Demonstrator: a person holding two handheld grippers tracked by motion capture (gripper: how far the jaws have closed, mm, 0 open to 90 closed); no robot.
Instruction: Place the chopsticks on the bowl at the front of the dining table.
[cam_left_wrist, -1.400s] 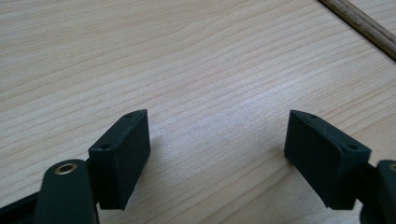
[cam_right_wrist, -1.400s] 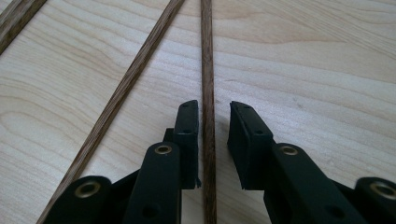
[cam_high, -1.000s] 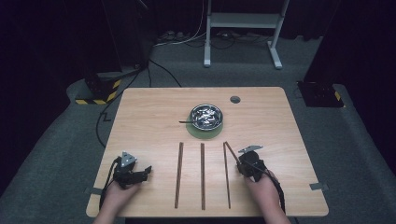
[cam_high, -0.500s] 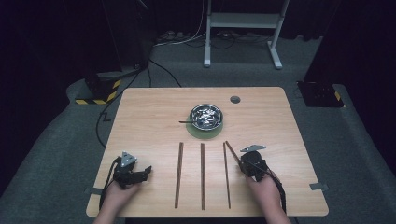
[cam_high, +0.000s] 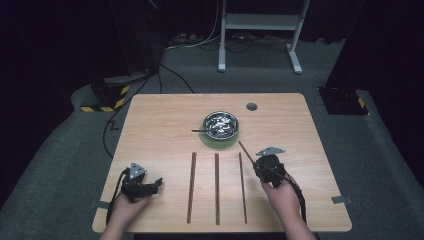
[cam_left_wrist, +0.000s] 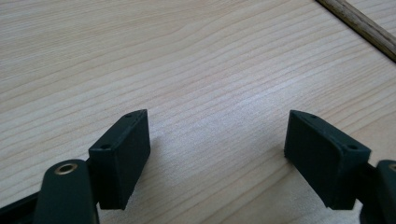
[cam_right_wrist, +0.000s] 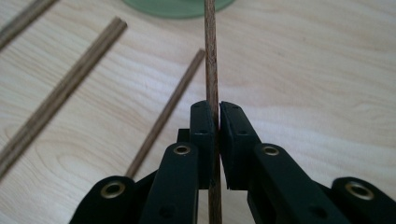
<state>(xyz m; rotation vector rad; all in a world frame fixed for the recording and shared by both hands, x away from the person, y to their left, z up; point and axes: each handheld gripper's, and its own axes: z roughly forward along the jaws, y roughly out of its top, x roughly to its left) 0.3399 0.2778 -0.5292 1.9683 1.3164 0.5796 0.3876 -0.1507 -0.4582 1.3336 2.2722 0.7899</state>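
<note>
**Right gripper lifting one stick, three more on the table**

The right gripper (cam_high: 258, 162) is clamping a thin wooden stick (cam_right_wrist: 211, 60); in the right gripper view the jaws are pinching it between the pads, having just finished closing on it. In the high view the held stick (cam_high: 246, 149) is angling up and away from the gripper toward the green mat (cam_high: 220, 142) under the metal bowl (cam_high: 220, 124), its far tip sitting just beside the mat's edge.

The left gripper (cam_high: 150, 185) is resting at the near-left of the table (cam_high: 155, 125) with jaws standing wide apart, nothing between them, bare wood under them in its own view.

Progress, as I'm reading it: early. One stick is grabbed and coming off the table. Three sticks (cam_high: 217, 187) are lying side by side on the near half, untouched. The bowl is holding something dark and shiny, too small to identify. Where the held stick is going I can't tell; the bowl looks likely.
</note>
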